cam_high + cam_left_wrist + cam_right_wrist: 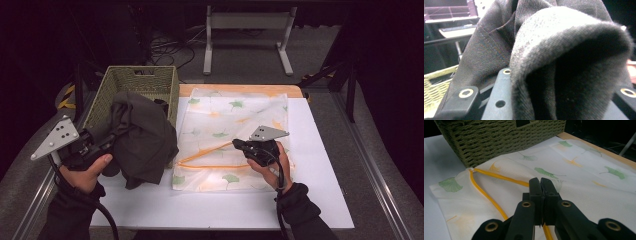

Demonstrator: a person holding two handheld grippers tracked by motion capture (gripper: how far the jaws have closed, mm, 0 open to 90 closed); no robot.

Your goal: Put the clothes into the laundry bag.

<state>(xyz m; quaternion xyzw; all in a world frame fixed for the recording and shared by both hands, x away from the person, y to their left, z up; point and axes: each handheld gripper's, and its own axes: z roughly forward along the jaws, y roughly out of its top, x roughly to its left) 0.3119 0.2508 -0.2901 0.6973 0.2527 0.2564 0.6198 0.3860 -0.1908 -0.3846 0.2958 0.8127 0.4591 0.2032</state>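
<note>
Dark garment [142,135] overhangs the basket rim [175,92], beside the bag [235,145].

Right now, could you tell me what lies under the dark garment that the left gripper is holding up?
The dark garment hangs over the white table, the green woven basket's near corner and the leaf-print mesh bag's left edge. What it covers cannot be seen.
</note>
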